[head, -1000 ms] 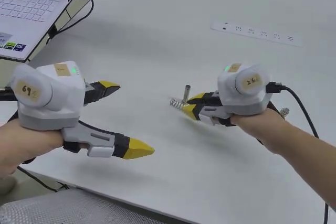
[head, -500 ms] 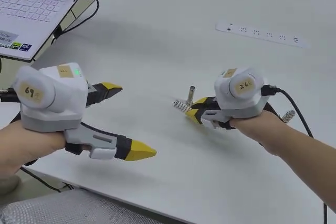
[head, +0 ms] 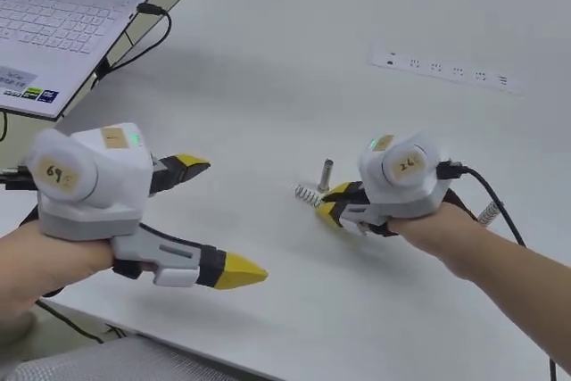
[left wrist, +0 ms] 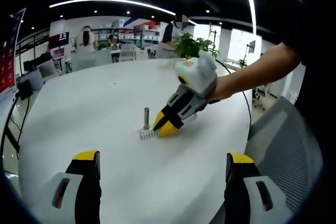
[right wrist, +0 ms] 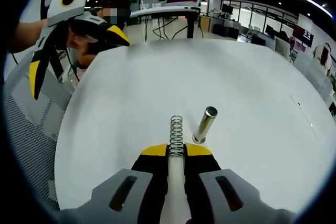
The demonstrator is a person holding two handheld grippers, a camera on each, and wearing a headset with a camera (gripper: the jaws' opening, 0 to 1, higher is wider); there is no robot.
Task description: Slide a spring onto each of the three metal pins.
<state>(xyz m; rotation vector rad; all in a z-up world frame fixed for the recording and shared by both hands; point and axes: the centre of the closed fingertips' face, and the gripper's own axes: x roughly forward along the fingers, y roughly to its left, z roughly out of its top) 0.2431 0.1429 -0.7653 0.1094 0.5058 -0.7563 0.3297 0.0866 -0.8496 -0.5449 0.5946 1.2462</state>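
My right gripper [head: 332, 202] [right wrist: 176, 151] is shut on one end of a small coil spring [right wrist: 176, 135] [head: 307, 194] [left wrist: 148, 134], which sticks out past its yellow tips just above the white table. A short metal pin [head: 326, 173] [right wrist: 203, 124] [left wrist: 146, 118] stands upright right beside the spring, slightly tilted in the right gripper view. My left gripper [head: 219, 216] [left wrist: 163, 177] is open and holds nothing, at the near left of the table. Another spring [head: 488, 213] shows behind the right wrist.
An open laptop [head: 53, 28] with a black cable [head: 134, 46] sits at the far left. A white power strip [head: 446, 71] lies at the far right. A cable [head: 500, 211] runs from the right gripper. A grey chair [left wrist: 278, 145] stands by the table edge.
The right gripper has lowered slightly with the spring, staying beside the pin. The head camera has shifted, so the whole scene sits lower in the picture. The left gripper holds still.
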